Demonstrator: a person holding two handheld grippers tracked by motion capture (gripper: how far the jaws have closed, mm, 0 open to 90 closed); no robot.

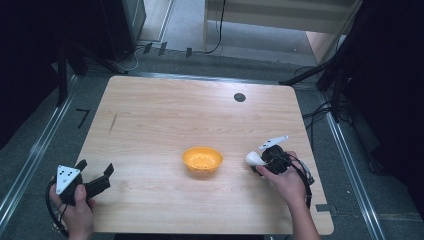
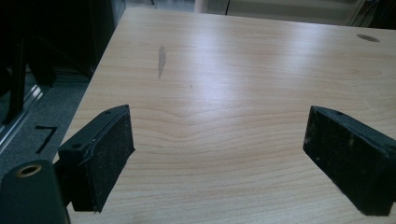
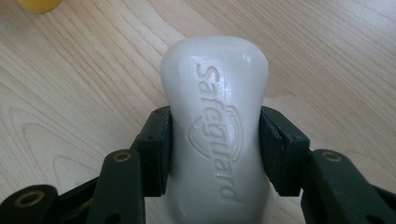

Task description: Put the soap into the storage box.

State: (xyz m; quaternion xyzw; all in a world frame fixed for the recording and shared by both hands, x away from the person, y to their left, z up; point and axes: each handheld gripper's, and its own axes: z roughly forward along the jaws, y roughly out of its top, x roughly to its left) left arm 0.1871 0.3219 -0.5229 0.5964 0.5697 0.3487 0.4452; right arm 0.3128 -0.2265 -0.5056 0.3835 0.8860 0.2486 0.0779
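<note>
A white bar of soap (image 3: 215, 130) with raised lettering sits between the two black pads of my right gripper (image 3: 215, 149), which is shut on its narrow waist just above the wooden table. In the high view the soap (image 1: 254, 158) pokes out to the left of the right gripper (image 1: 261, 161), a short way right of an orange bowl (image 1: 202, 160) with small holes in its bottom. My left gripper (image 1: 95, 171) rests at the table's front left corner, its jaws wide open and pointing across the table. Bare wood lies between its pads (image 2: 105, 154).
The wooden table (image 1: 165, 115) has a dark round grommet (image 1: 239, 97) near its far edge and a grey scuff (image 2: 161, 59) on its left part. Dark stands and cables surround the table on the floor. A yellow edge of the bowl (image 3: 39, 4) shows at the top left.
</note>
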